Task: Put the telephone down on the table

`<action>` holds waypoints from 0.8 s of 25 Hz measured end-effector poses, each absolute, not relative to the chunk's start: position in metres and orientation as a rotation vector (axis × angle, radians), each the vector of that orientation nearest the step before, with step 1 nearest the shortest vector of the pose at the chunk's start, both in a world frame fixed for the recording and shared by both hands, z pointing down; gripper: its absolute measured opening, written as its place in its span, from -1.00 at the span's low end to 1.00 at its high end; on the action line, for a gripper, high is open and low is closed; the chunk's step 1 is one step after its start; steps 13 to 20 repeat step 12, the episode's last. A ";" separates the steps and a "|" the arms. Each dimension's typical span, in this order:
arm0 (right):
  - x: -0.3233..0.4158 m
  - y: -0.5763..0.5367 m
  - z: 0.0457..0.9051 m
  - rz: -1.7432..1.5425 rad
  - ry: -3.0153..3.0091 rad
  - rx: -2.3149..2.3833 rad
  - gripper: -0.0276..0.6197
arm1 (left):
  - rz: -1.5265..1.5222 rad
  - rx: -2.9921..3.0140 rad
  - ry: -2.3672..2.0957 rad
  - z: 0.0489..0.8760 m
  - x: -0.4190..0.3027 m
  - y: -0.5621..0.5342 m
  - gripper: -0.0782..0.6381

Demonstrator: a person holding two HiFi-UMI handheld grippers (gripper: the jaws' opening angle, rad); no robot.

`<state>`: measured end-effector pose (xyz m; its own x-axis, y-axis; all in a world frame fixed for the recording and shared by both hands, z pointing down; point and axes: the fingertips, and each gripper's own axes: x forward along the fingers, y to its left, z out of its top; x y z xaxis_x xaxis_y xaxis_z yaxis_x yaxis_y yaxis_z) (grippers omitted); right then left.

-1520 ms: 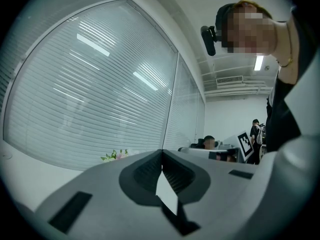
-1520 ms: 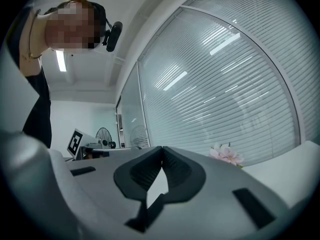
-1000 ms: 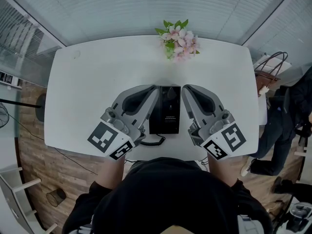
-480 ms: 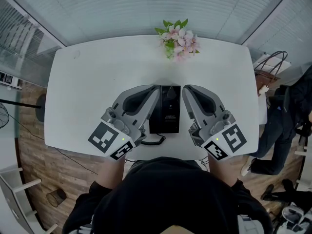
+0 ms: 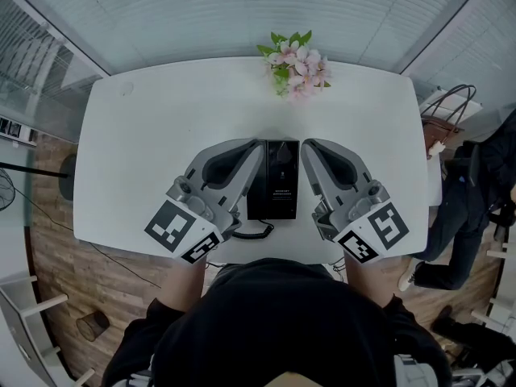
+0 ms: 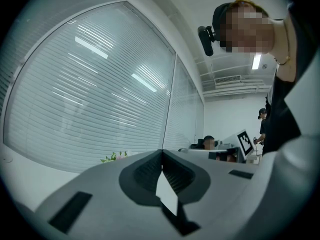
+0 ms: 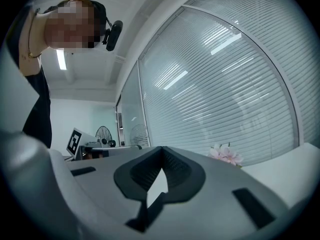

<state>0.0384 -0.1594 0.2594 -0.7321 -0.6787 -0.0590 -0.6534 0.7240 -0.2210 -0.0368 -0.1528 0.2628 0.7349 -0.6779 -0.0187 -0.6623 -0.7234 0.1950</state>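
Observation:
A black telephone point(image 5: 274, 180) lies flat on the white table point(image 5: 153, 127), near the front edge, its coiled cord point(image 5: 255, 232) trailing off toward me. My left gripper point(image 5: 256, 146) lies close along its left side and my right gripper point(image 5: 307, 145) close along its right side. Whether either one touches the telephone is unclear. In the left gripper view the left gripper point(image 6: 162, 151) has its jaws closed together with nothing between them. The right gripper point(image 7: 161, 148) looks the same in the right gripper view. Neither gripper view shows the telephone clearly.
A bunch of pink flowers point(image 5: 295, 64) stands at the table's far edge, and window blinds run behind it. A bag point(image 5: 447, 111) and a seated person point(image 5: 476, 192) are off the table's right end. Wooden floor lies to the left.

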 end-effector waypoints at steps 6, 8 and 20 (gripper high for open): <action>0.037 -0.159 0.259 -0.278 2.795 -1.081 -0.90 | -0.128 2.765 -1.073 0.262 -0.036 -0.153 -0.74; 0.037 -0.159 0.258 -0.276 2.795 -1.078 -0.90 | -0.128 2.767 -1.072 0.261 -0.036 -0.153 -0.74; 0.038 -0.159 0.257 -0.271 2.793 -1.076 -0.90 | -0.129 2.770 -1.072 0.260 -0.035 -0.152 -0.74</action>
